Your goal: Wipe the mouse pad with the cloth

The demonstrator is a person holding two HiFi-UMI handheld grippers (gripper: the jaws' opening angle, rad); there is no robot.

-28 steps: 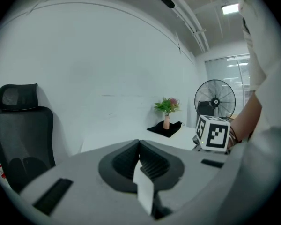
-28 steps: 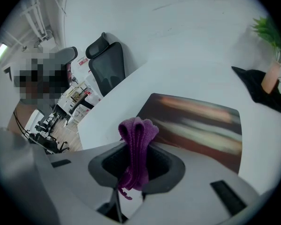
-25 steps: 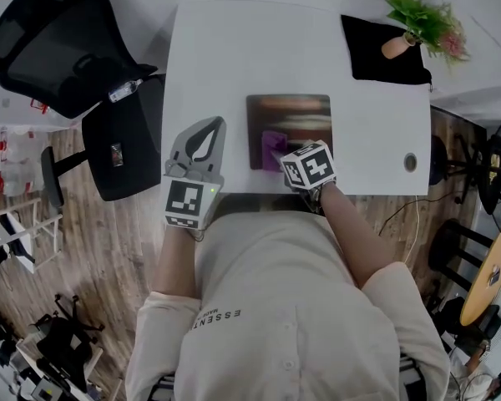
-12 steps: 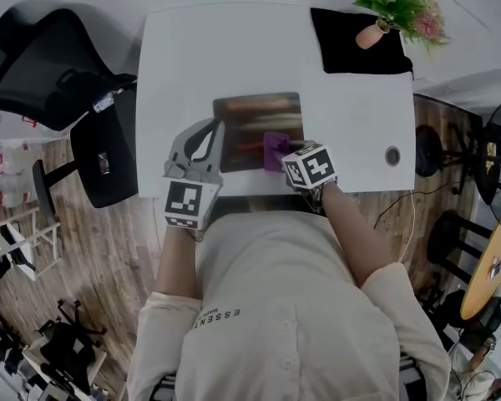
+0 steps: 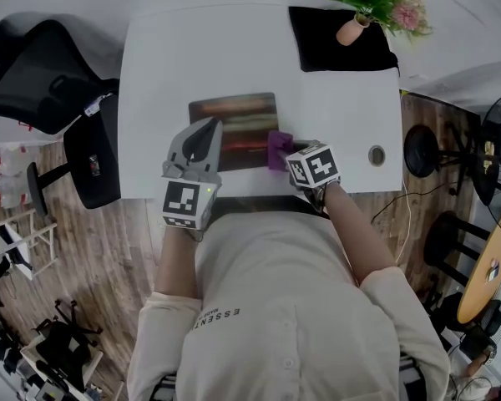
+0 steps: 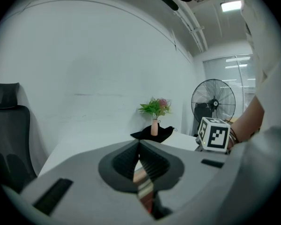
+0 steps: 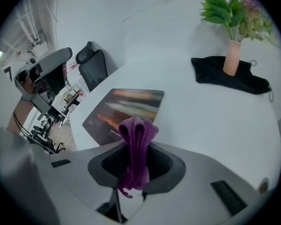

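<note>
The left gripper (image 5: 210, 128), jaws closed together on nothing, remains over the near left part of the dark rectangular printed mouse pad (image 5: 234, 119). The purple folded cloth (image 5: 279, 147), clamped between the jaws of the right gripper (image 7: 139, 159), has travelled rightward across the pad to its right edge. This stroke appears finished, and a return pass is probably required.

Your left gripper (image 5: 207, 129), jaws together, hangs over near-left part of mouse pad (image 5: 244, 111): it blocks your sweep that way. Your right gripper (image 5: 283, 154), clamped on cloth (image 5: 277, 143), sits at pad's right edge. Table (image 5: 159, 65) lies bare left of pad, beyond pad, and right of pad up to grommet (image 5: 377, 154): you can pass there. Far right corner is taken by vase (image 5: 349, 32), upright on black fabric (image 5: 326, 50). Office chair (image 5: 42, 73) stands just off table's left edge.
</note>
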